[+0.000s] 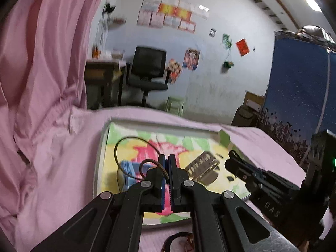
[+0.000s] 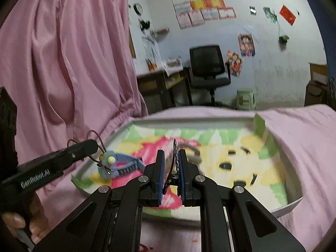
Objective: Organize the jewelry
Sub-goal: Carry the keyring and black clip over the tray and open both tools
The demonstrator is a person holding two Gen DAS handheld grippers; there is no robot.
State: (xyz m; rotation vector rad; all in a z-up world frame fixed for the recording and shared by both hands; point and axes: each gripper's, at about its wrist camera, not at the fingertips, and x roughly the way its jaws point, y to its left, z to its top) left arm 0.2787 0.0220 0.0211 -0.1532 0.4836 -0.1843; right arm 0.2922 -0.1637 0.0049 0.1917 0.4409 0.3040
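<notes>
A shallow tray [image 1: 159, 124] [image 2: 189, 121] with a colourful cartoon lining lies on the pink bedsheet. My left gripper [image 1: 167, 157] [image 2: 94, 145] hangs over the tray's left part, shut on a thin brown cord loop [image 1: 117, 145] [image 2: 98, 136]. Over the tray's middle, my right gripper [image 2: 171, 153] [image 1: 232, 154] is shut on a dark sparkly hair clip [image 2: 175, 157], which stands upright against the right finger. A blue flower hair clip [image 2: 117, 166] [image 1: 129, 171] and a beige claw clip [image 1: 202, 164] [image 2: 192, 153] lie in the tray.
A pink curtain [image 1: 42, 63] hangs close on the left. A dark bracelet [image 1: 176, 238] lies on the sheet in front of the tray. A hand [image 2: 23, 224] holds the left gripper's handle. Beyond the bed stand a desk [image 2: 155, 84], an office chair [image 2: 208, 69] and a green stool [image 2: 245, 98].
</notes>
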